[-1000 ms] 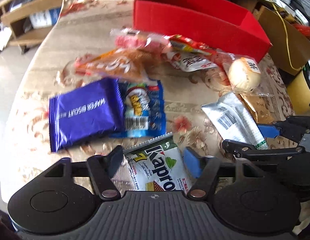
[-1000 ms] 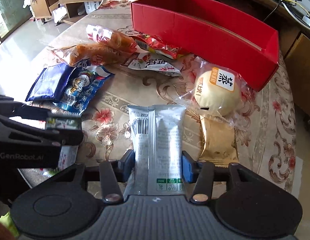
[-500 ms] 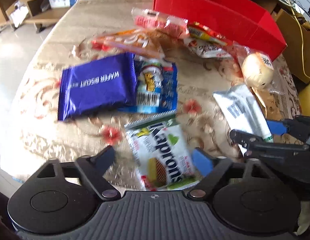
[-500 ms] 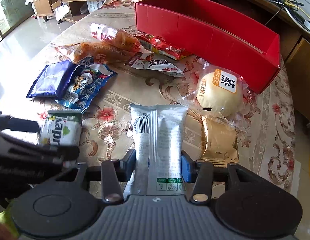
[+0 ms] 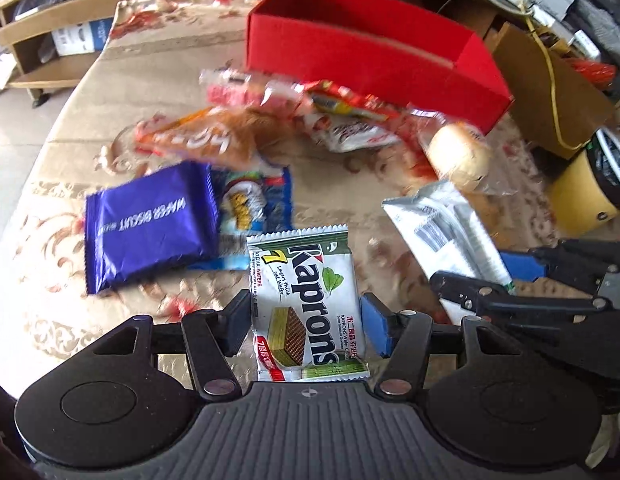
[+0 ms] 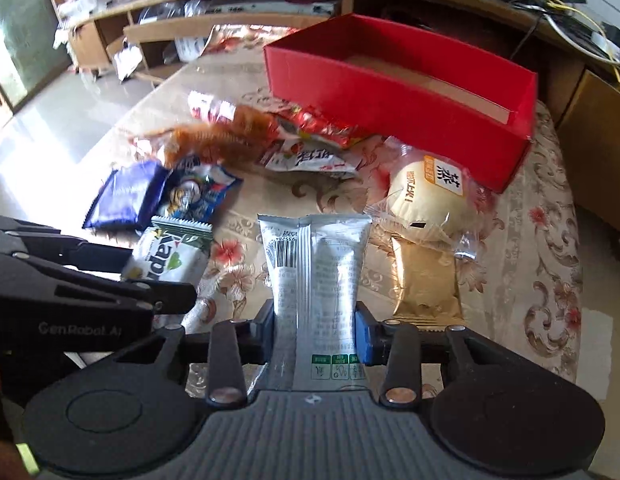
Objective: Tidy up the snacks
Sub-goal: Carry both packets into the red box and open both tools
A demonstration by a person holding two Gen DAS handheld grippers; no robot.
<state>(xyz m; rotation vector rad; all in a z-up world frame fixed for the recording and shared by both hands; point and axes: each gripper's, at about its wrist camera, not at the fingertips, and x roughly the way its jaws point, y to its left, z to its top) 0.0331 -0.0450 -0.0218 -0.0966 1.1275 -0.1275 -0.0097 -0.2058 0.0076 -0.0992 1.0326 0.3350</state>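
Observation:
My left gripper (image 5: 304,326) is shut on a white and green Kaprons wafer pack (image 5: 306,304) and holds it above the table. My right gripper (image 6: 315,334) is shut on a silver snack pouch (image 6: 316,276), also lifted. The pouch also shows in the left wrist view (image 5: 450,232), the Kaprons pack in the right wrist view (image 6: 170,256). An open red box (image 6: 390,92) stands at the far side of the table; it also shows in the left wrist view (image 5: 370,52).
On the floral tablecloth (image 6: 550,240) lie a purple wafer pack (image 5: 150,228), a blue snack pack (image 5: 254,204), an orange pack (image 5: 214,140), red packs (image 5: 342,108), a wrapped bun (image 6: 434,196) and a gold pack (image 6: 424,280). A yellow container (image 5: 582,192) stands at the right.
My left gripper opened on the Kaprons pack half a second ago and has now closed on it again and lifted it. My right gripper has risen with the silver pouch.

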